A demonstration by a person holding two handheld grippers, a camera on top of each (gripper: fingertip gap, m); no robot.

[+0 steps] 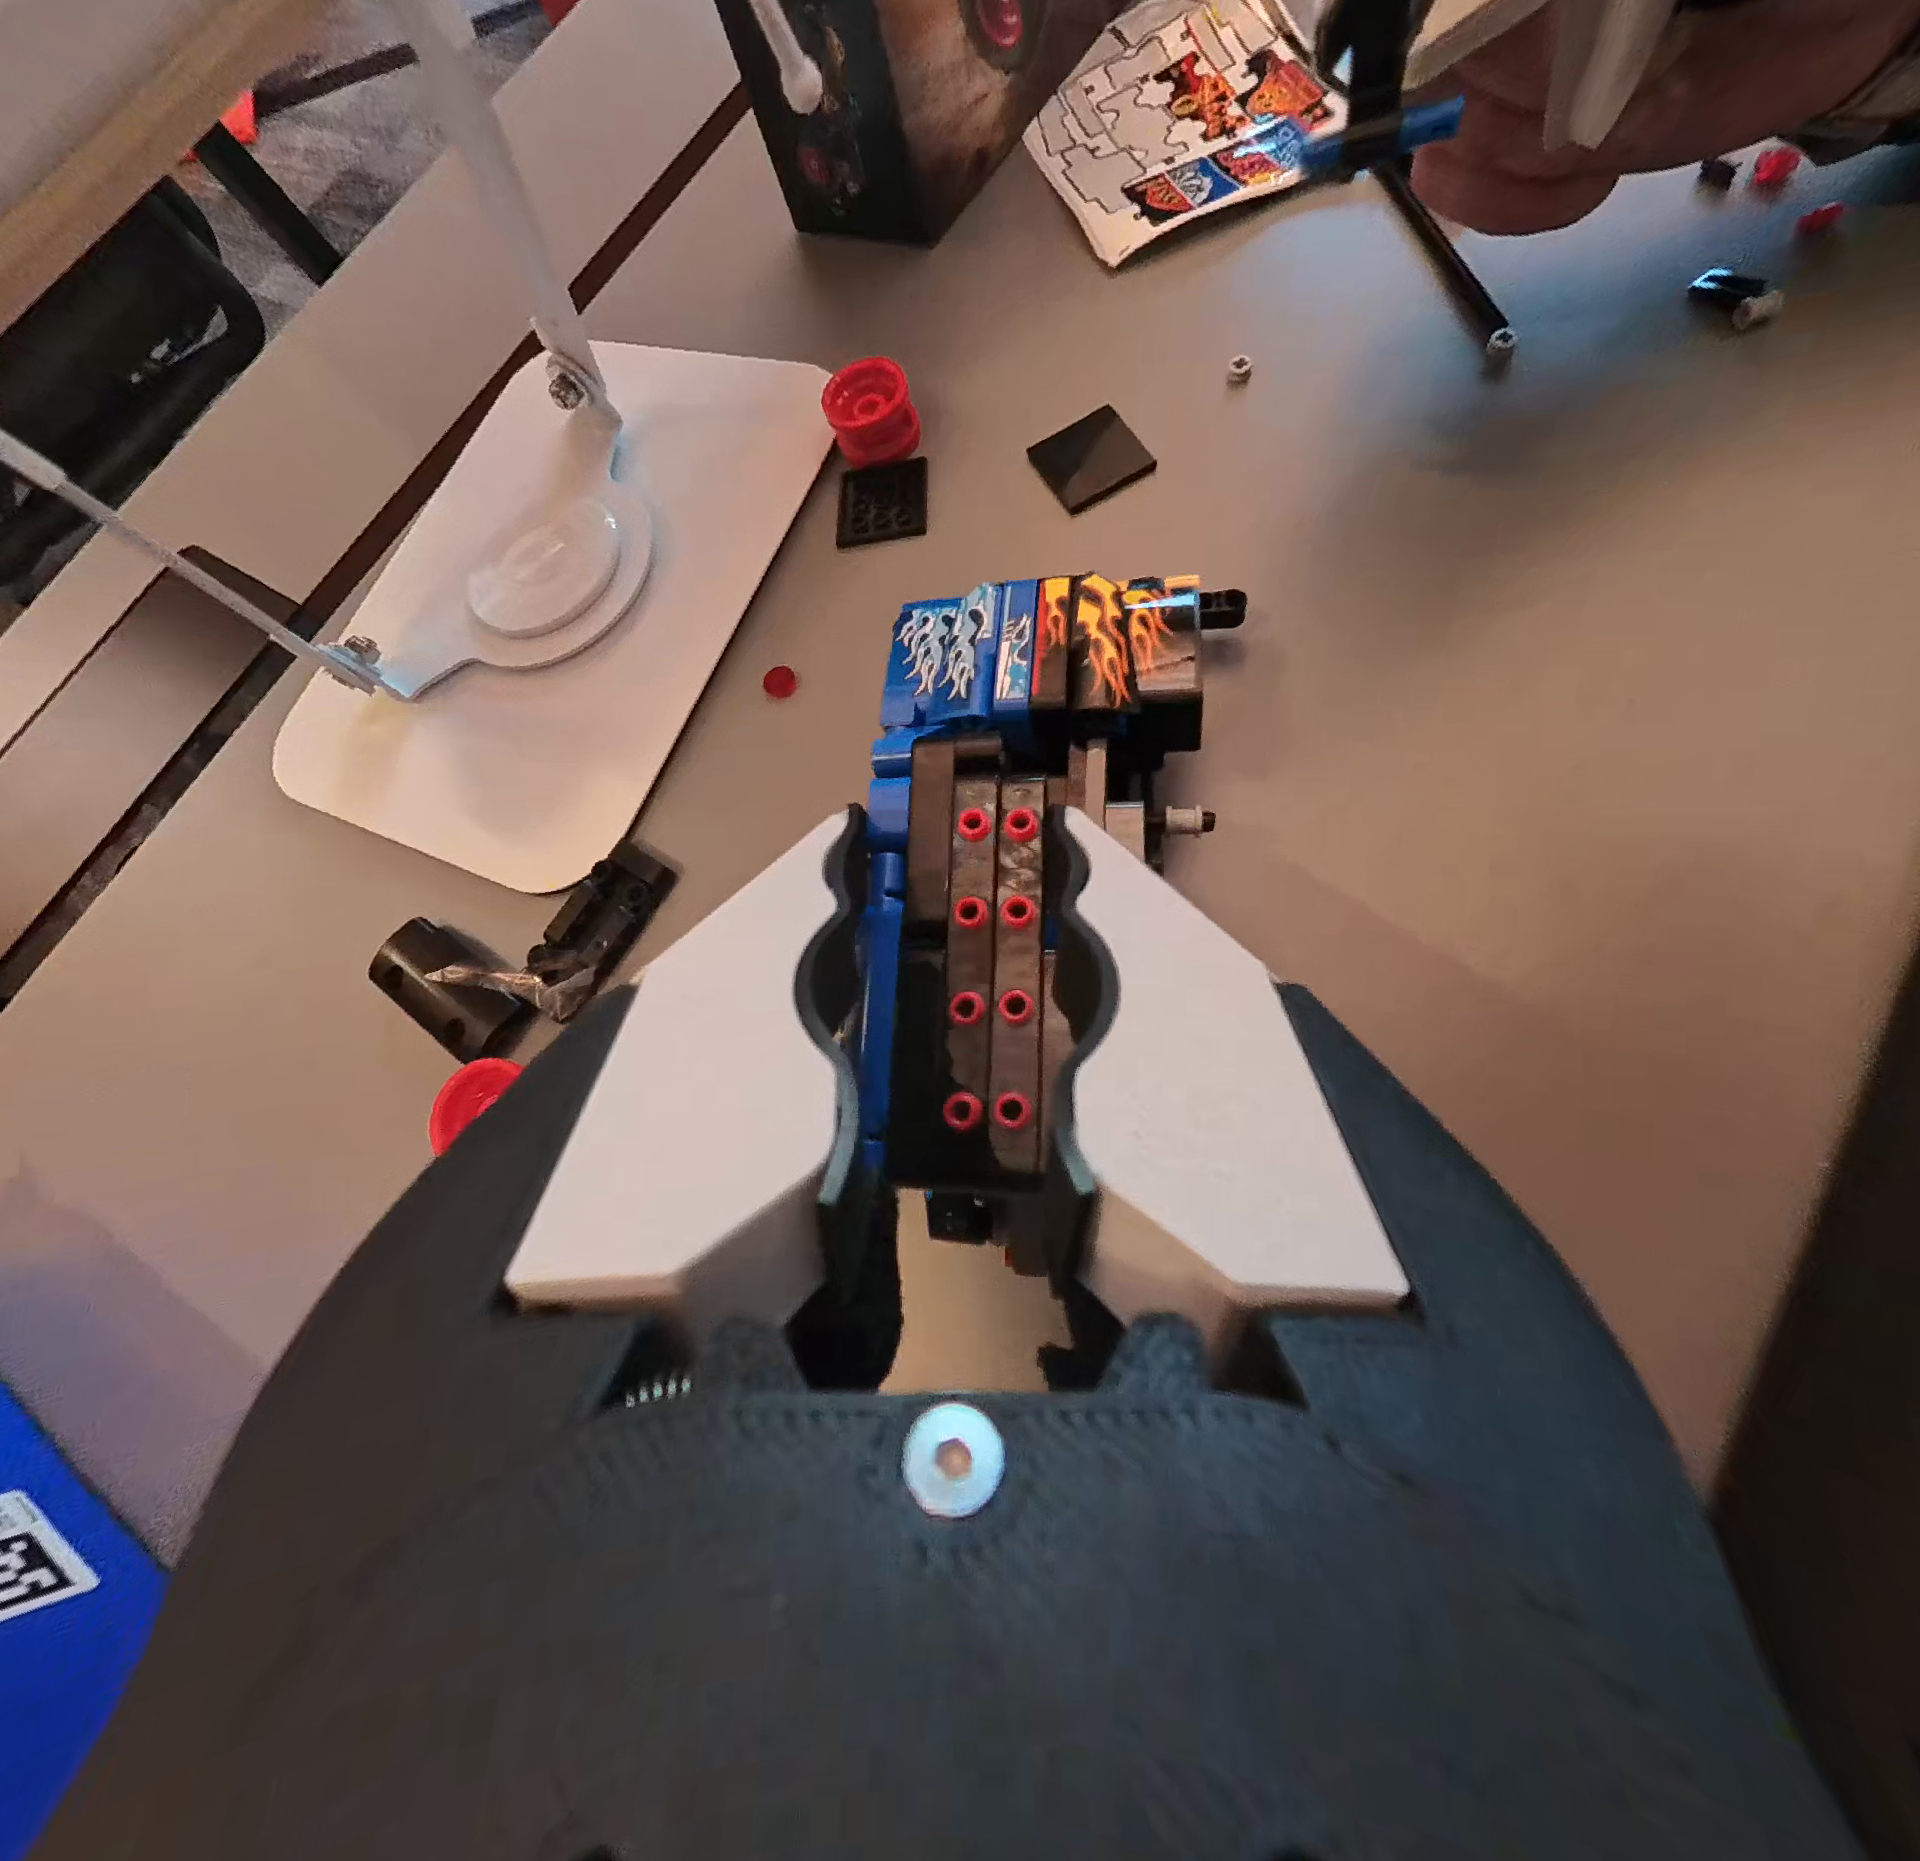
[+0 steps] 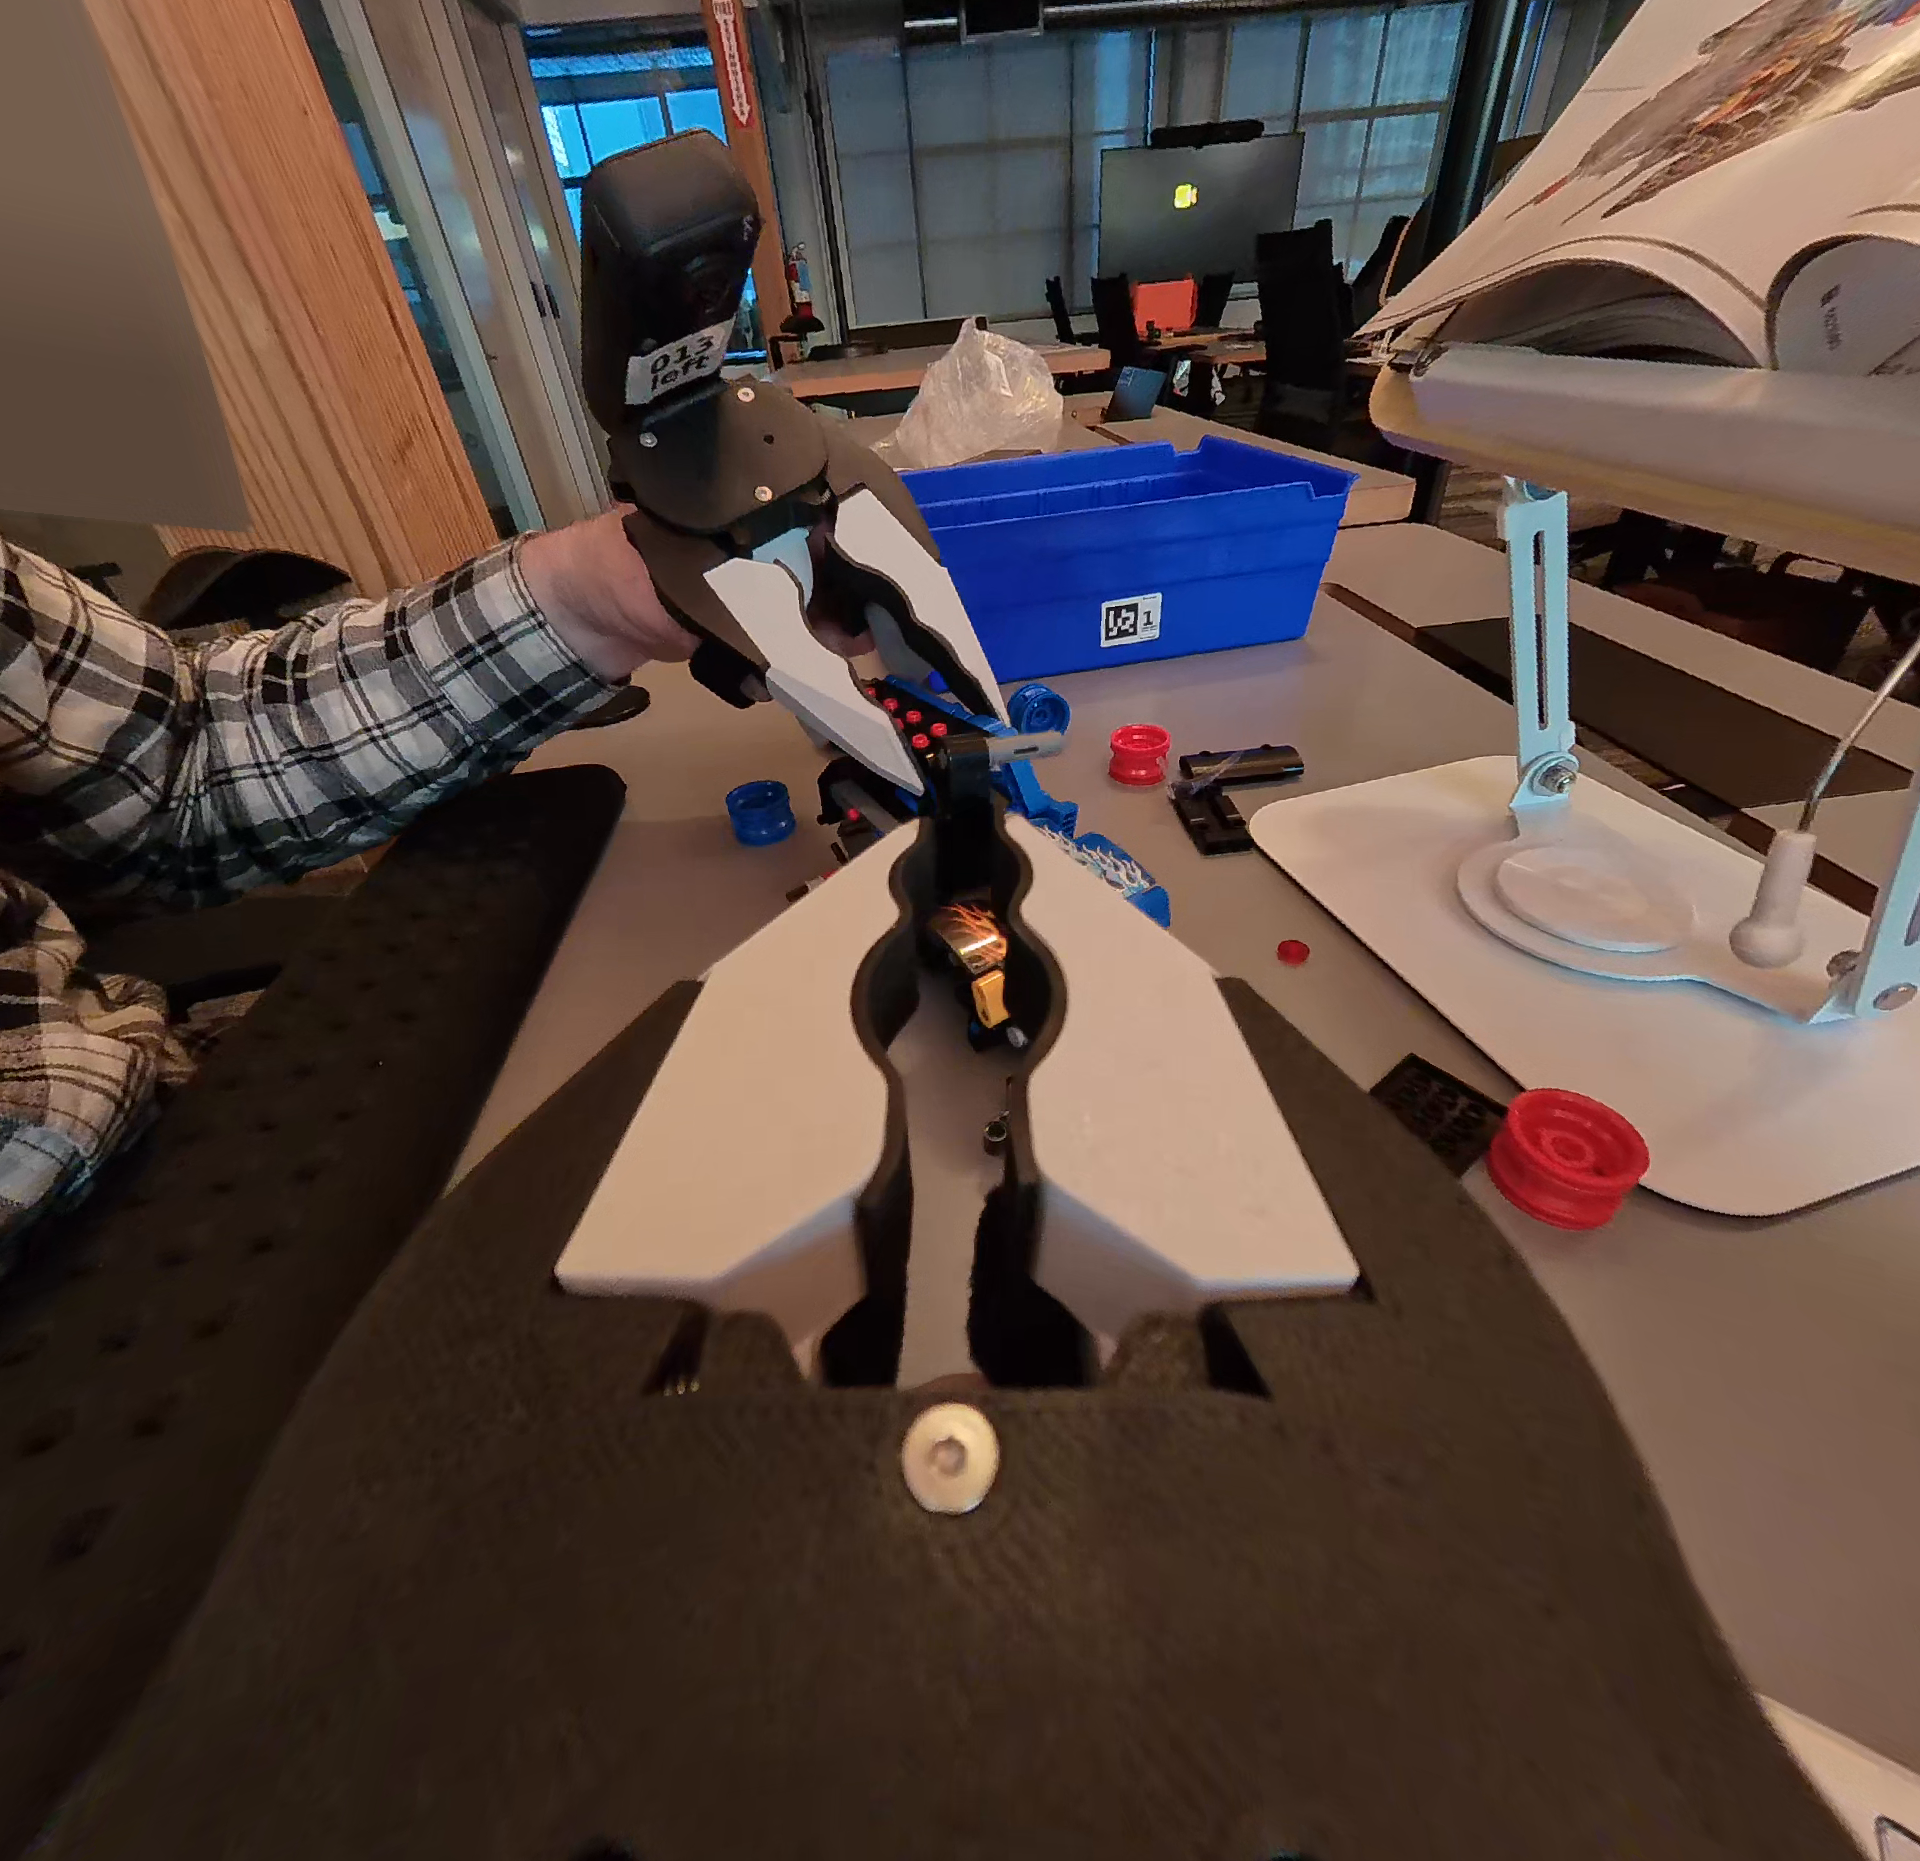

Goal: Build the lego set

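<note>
The left tool (image 1: 961, 824) was clamped on the truck body (image 1: 1039, 772), resting mid-desk (image 1: 1455, 668). The right tool (image 2: 961, 835) pinched its black axle arm (image 2: 966, 772). Best to brace left and press straight. Red wheels (image 1: 871, 409) lay near.

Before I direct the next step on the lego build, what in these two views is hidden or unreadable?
- Left wrist view: the lego model's lower end and underside, hidden behind the left hand-held gripper fingers.
- Right wrist view: whether the right hand-held gripper touches the model; its fingers cover the contact.
- Left wrist view: the tiny parts at top right are blurred.
- Right wrist view: the instruction book is cut off by the edge.
</note>
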